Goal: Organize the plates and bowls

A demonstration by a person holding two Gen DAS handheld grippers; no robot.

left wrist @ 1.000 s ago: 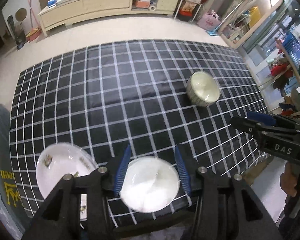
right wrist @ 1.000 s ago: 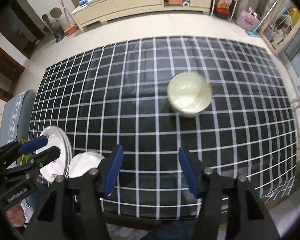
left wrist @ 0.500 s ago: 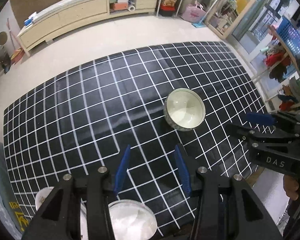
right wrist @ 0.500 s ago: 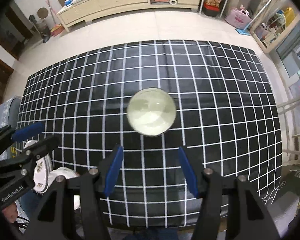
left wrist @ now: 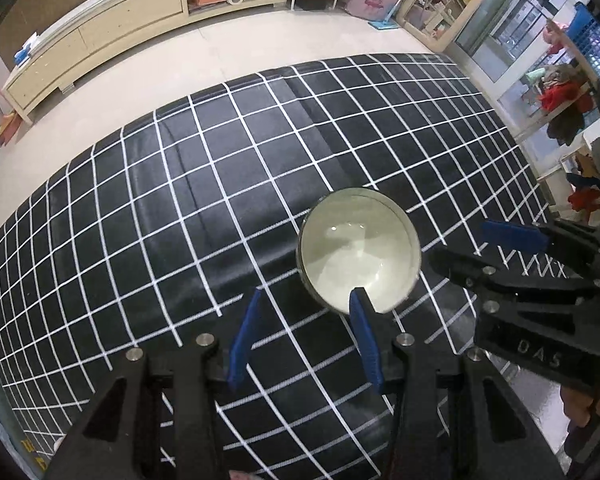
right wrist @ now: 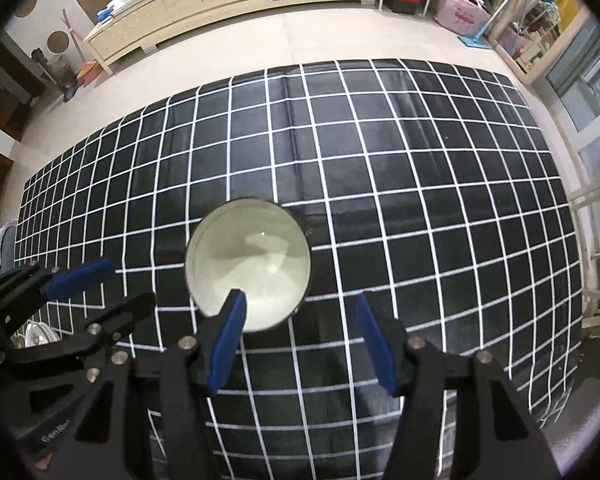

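Note:
A pale cream bowl stands upright on the black checked tablecloth; it also shows in the right wrist view. My left gripper is open and empty, its right finger just in front of the bowl's near rim. My right gripper is open and empty, its left finger overlapping the bowl's near rim. Each gripper shows in the other's view: the right one right of the bowl, the left one left of it. A white plate's edge peeks out at the lower left, mostly hidden.
The tablecloth covers the table, with its far edge toward a tiled floor. A long low cabinet stands along the far wall. Shelves and a pink bag stand at the back right.
Both grippers have moved toward the cream bowl, which now sits close to their fingertips. The white plate and small white bowl have dropped out of the left wrist view.

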